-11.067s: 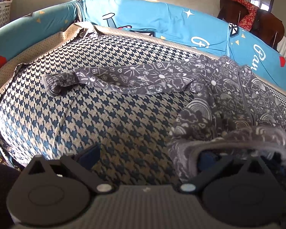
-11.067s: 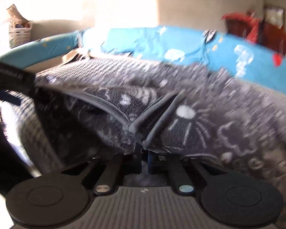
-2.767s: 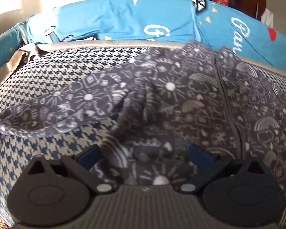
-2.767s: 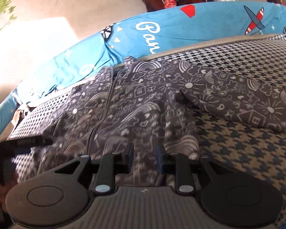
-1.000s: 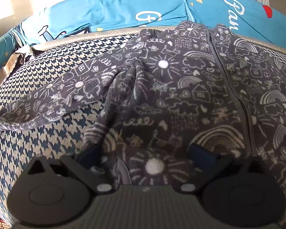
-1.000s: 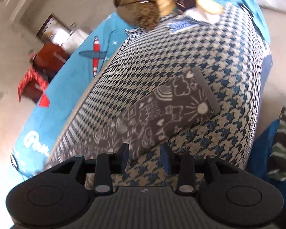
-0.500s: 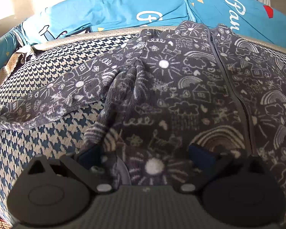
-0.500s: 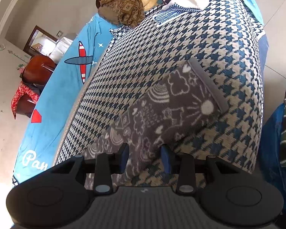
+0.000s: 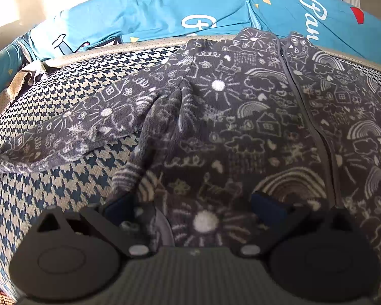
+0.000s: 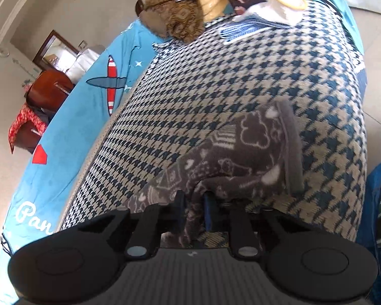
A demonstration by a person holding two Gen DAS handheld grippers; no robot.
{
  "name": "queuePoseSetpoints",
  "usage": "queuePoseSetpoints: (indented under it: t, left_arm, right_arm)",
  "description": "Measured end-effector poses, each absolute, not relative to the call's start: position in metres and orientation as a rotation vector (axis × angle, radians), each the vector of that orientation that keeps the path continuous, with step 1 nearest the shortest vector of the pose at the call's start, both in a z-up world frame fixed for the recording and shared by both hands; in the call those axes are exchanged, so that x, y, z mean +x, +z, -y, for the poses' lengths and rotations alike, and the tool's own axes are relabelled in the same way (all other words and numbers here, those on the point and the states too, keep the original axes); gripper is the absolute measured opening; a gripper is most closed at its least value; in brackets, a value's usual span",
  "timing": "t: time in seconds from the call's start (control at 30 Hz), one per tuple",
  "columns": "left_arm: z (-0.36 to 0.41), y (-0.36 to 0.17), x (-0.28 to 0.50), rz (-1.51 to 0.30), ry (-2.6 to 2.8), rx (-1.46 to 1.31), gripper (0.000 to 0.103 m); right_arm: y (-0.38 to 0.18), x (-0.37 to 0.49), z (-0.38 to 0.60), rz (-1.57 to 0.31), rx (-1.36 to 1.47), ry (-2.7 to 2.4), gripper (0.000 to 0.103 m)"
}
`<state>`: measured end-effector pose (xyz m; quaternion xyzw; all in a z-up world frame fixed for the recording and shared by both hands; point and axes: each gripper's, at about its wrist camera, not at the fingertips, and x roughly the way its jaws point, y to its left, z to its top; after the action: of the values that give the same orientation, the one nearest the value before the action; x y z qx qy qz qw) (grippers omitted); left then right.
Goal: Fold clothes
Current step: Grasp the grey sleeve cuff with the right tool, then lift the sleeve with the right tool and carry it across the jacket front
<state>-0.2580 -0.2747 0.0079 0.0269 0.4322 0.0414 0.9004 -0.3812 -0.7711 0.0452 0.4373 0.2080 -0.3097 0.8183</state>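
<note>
Where jaws gaped, sleeve (image 10: pixel 241 157) now pinched.

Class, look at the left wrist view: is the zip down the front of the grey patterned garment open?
No. The zip runs closed down the garment, its two front panels meeting along that line.

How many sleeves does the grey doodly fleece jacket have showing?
2. One grey doodle-print fleece sleeve stretches left across the blue-and-beige houndstooth cover; the other sleeve has the right gripper closing on it, cloth between its jaws. None looks hidden.
</note>
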Motion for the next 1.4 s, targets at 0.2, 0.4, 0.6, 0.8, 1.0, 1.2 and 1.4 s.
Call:
queuePoseSetpoints:
  t: [0.2,0.4,0.6,0.8,1.0,1.2,1.4]
  left_arm:
    - [0.274,0.008,-0.258,-0.894,0.087,0.054,0.103]
    - [0.275,0.008,-0.258,-0.898,0.097,0.05,0.103]
    - [0.272,0.013,-0.252,-0.945,0.094,0.024,0.103]
    - [0.275,0.028,-0.241,-0.984,-0.004,-0.017,0.103]
    - [0.275,0.033,-0.225,-0.999,-0.094,-0.02,0.103]
    - [0.275,0.026,-0.225,-1.006,-0.103,-0.086,0.103]
    - [0.277,0.026,-0.224,-1.008,-0.117,-0.1,0.103]
  right_arm:
    - [0.058,-0.366,0.768,-0.434,0.892,-0.61,0.015]
    - [0.073,-0.348,0.764,-0.45,0.857,-0.539,0.015]
    - [0.089,-0.326,0.757,-0.462,0.816,-0.443,0.015]
    - [0.094,-0.309,0.749,-0.446,0.84,-0.344,0.015]
    - [0.099,-0.293,0.731,-0.434,0.842,-0.244,0.015]
    - [0.105,-0.272,0.705,-0.42,0.778,-0.145,0.012]
    - [0.107,-0.247,0.685,-0.468,0.681,-0.192,0.009]
